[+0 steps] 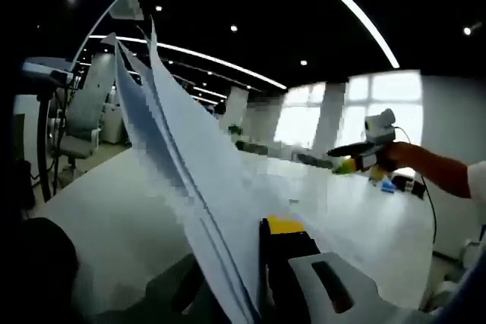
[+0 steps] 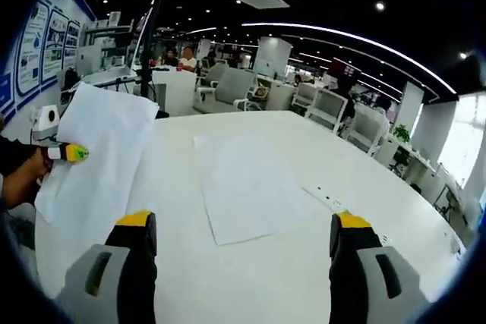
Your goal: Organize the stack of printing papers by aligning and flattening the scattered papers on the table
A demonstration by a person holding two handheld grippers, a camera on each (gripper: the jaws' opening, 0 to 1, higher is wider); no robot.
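Observation:
A bundle of white printing papers [image 1: 178,149] rises steeply up and to the left from between the jaws of my left gripper [image 1: 250,259], which is shut on its lower edge. From the right gripper view the same held papers [image 2: 99,153] hang at the left, pinched by the left gripper [image 2: 67,152] in a hand. More white sheets [image 2: 243,187] lie flat on the white table [image 2: 304,278], ahead of my right gripper [image 2: 244,221], which is open and holds nothing. That right gripper [image 1: 355,162] hovers above the table's far side in the left gripper view.
A small blue item [image 1: 387,186] and a black cable [image 1: 429,202] lie near the table's far right. A cable slot [image 2: 330,201] sits in the tabletop right of the flat sheets. Office chairs [image 2: 326,108] and seated people [image 2: 186,57] are beyond the table.

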